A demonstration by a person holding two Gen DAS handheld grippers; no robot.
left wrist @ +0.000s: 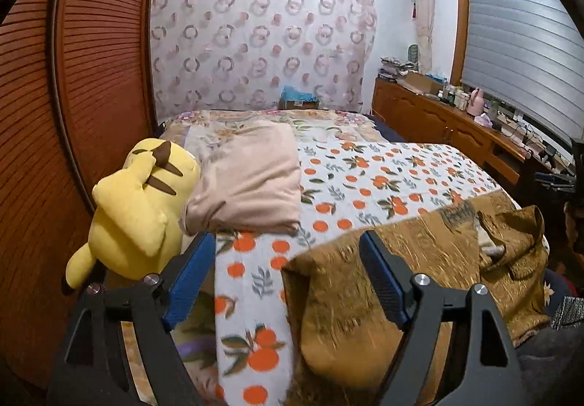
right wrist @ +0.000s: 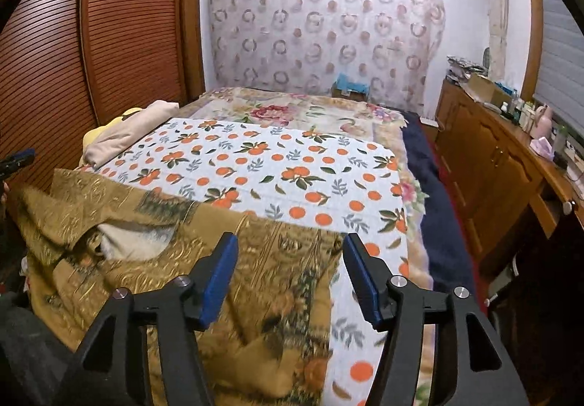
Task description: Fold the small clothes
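Observation:
A gold-brown patterned garment (left wrist: 412, 260) (right wrist: 175, 238) lies spread and rumpled on the near end of the bed, over an orange-print white sheet (left wrist: 368, 180) (right wrist: 277, 172). My left gripper (left wrist: 288, 242) hovers open over the garment's left edge and the sheet, with nothing between its blue pads. My right gripper (right wrist: 290, 242) stands open above the garment's right part, its pads apart from the cloth. A pale pink folded cloth (left wrist: 252, 176) (right wrist: 127, 128) rests on the bed's far left side.
A yellow plush toy (left wrist: 138, 201) lies at the bed's left edge beside a slatted wooden wardrobe (left wrist: 73, 85). A wooden sideboard (right wrist: 496, 158) with bottles and clutter runs along the right. A dark blue blanket (right wrist: 434, 187) lines the bed's right side. A small box (left wrist: 297, 97) sits at the headboard wall.

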